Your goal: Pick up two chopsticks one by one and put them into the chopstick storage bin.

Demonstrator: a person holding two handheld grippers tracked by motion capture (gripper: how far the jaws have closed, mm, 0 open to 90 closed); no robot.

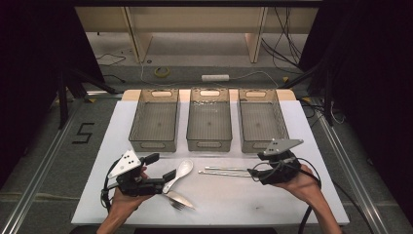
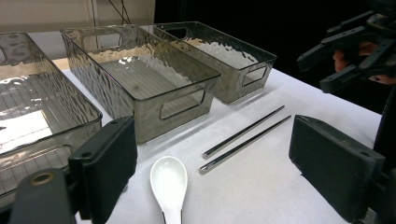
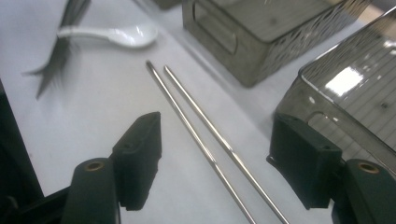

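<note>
Steel chopsticks [image 3: 205,140] paired parallel, white spoon [image 2: 169,184], both hand-held grippers released

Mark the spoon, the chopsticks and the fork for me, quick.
spoon [image 2: 169,179], left gripper view, on the white bowl.
chopsticks [image 3: 201,140], right gripper view, on the shaft of the left one, between the open tool's jaws.
fork [image 1: 178,199], high view, on the metal handle near the tines.
</note>
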